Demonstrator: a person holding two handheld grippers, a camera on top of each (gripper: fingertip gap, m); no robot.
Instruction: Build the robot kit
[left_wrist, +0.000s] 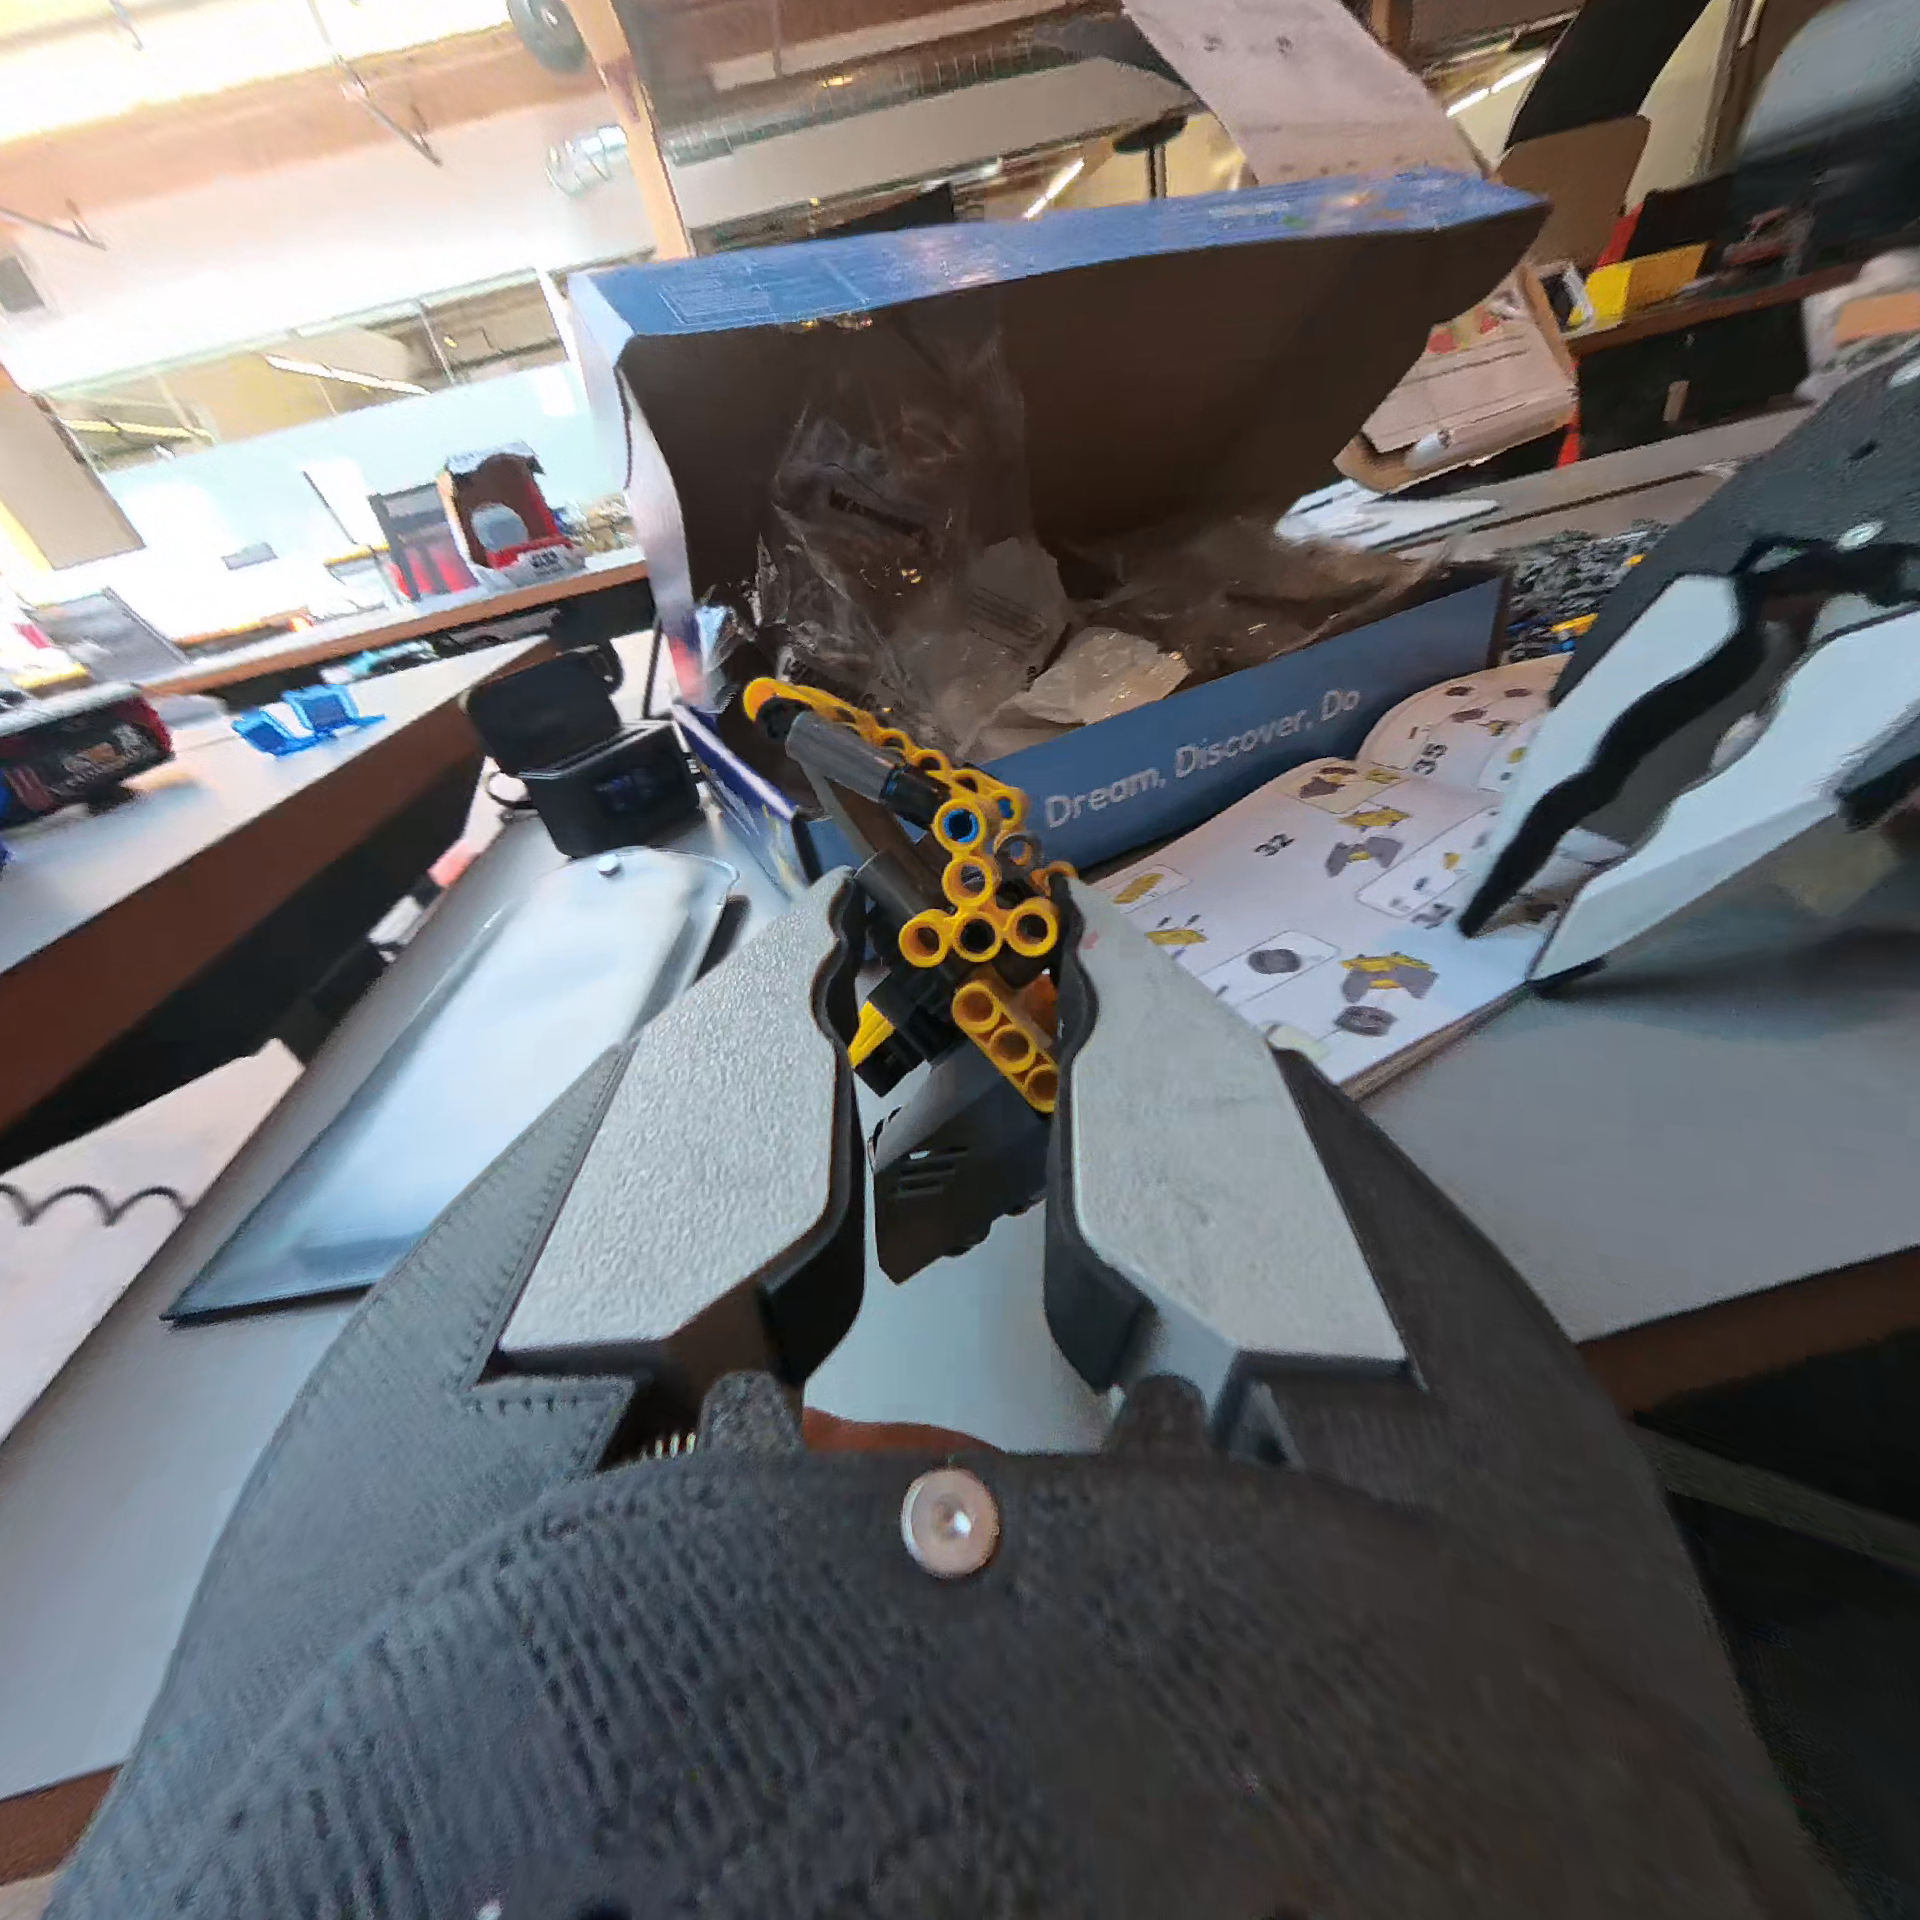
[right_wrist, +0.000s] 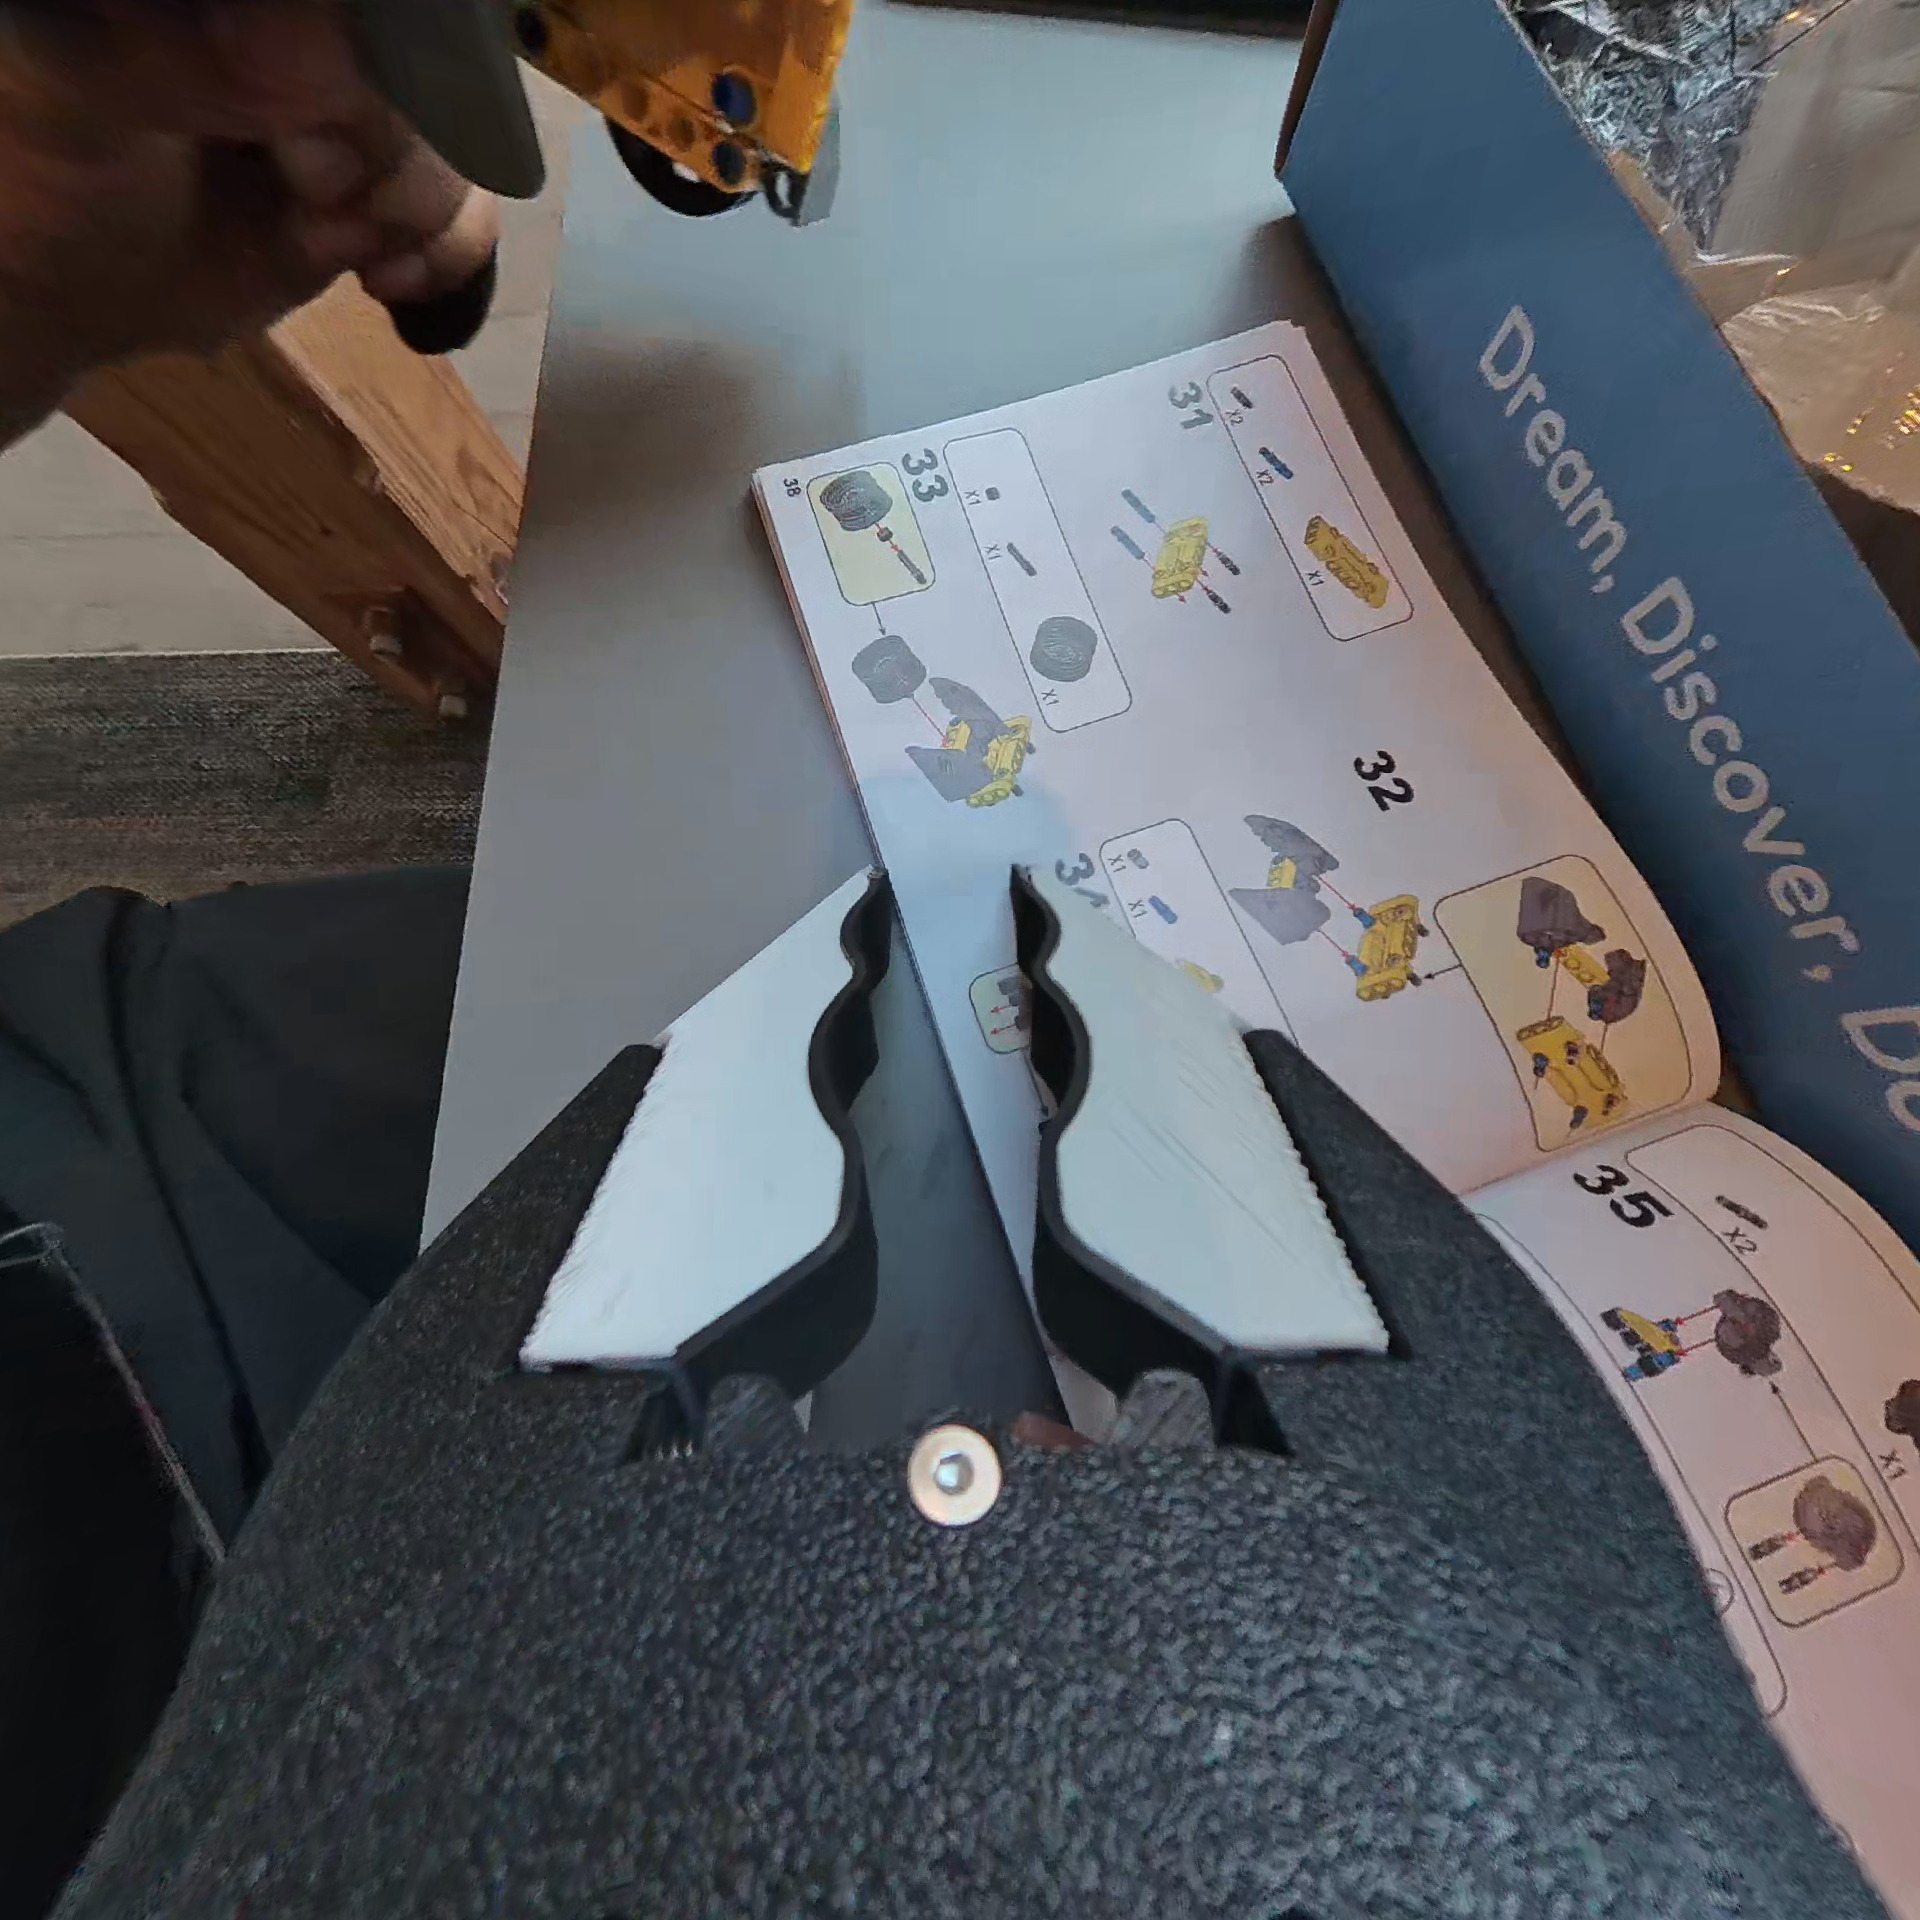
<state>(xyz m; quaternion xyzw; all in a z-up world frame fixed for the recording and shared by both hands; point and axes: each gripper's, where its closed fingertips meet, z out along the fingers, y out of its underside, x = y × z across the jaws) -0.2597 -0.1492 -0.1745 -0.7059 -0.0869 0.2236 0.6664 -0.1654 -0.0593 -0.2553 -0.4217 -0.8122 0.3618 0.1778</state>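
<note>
1. Grey tabletop (right_wrist: 665, 644) carries an open instruction booklet (right_wrist: 1195, 727), touching a blue cardboard box (left_wrist: 1226, 769) holding plastic bags (left_wrist: 935, 582)
2. Left gripper (left_wrist: 961, 971): fingers clamped on a yellow-and-black brick model (left_wrist: 971, 925), lifted off the table
3. Right gripper (right_wrist: 945, 878): fingers apart, empty, tips over the booklet's edge

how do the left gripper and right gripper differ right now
The left gripper is clamped on a yellow-and-black brick model held above the table; the right gripper holds nothing, jaws parted, tips over the open instruction booklet. Left finger plates look grey, right ones white. Both share black wavy pads.
</note>
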